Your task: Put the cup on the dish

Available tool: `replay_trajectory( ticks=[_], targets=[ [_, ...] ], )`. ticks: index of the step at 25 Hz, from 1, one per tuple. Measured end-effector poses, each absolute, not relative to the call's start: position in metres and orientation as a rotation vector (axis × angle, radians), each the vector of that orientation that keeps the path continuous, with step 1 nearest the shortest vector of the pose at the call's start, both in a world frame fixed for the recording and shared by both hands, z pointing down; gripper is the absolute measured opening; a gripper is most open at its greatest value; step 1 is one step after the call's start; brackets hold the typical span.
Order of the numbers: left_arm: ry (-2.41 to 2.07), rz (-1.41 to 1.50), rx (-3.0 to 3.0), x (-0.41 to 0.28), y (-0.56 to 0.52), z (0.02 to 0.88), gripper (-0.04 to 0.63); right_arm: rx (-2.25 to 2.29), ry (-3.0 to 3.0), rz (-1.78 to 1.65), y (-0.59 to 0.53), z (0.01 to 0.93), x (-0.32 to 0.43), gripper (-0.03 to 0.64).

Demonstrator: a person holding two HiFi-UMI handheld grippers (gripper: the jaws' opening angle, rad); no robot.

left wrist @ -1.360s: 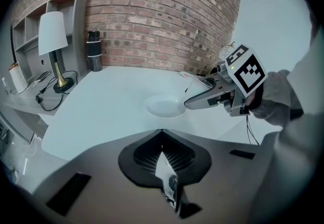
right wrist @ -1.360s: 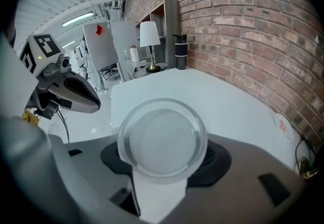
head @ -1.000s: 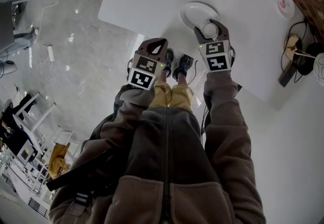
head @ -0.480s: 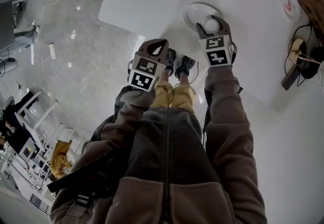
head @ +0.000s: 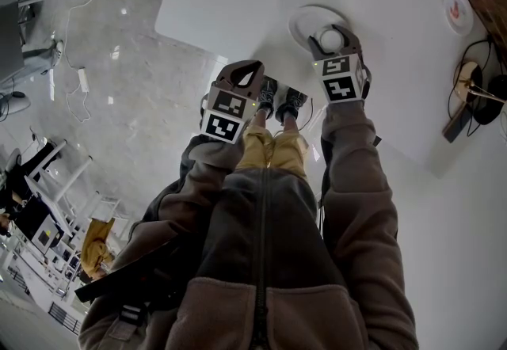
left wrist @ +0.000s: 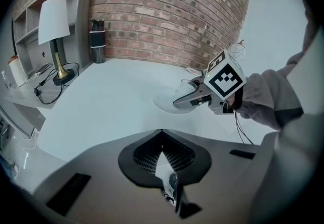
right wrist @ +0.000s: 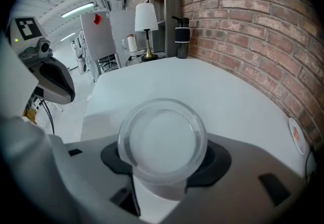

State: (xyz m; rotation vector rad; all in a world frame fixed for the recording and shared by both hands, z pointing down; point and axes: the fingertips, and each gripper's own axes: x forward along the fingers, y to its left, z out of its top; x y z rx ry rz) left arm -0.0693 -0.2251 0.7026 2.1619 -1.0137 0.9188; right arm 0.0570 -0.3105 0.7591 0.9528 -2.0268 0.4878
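A clear cup fills the right gripper view, seen from above its rim. My right gripper is shut on it, one jaw on each side. The cup hangs over the near right part of the white dish on the white table. In the left gripper view the cup sits low over the dish; whether it touches I cannot tell. My left gripper hangs off the table's near edge, above the floor, its tips together and nothing in it.
The table's near edge runs just beyond my left gripper. A small round white piece with a red mark and cables with dark gear lie at the right. A lamp and a dark bottle stand by the brick wall.
My right gripper has sunk a little with the cup, closer over the dish. The left gripper has kept still.
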Motion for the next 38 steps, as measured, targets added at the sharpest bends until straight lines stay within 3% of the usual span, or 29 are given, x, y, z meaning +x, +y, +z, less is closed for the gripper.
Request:
replay_trajectory(
  ticks=[24,27,29,38],
  targets=[
    [-1.049,0.901,2.165,-0.081,-0.224,0.693,0.005,0.928,-2.111,0.527,-0.309,0.76,0.054,0.256],
    [-1.058,0.901,2.169,-0.082,-0.224,0.692,0.005,0.958,-2.163,0.51,-0.309,0.749,0.055,0.259],
    [-1.085,0.897,2.17,-0.085,-0.224,0.689,0.005,0.98,-2.194,0.493,-0.31,0.739,0.055,0.301],
    [-1.242,0.8,2.23,-0.088,-0.234,0.638,0.006,1.23,-2.27,0.396,-0.294,0.65,0.09,0.302]
  ],
)
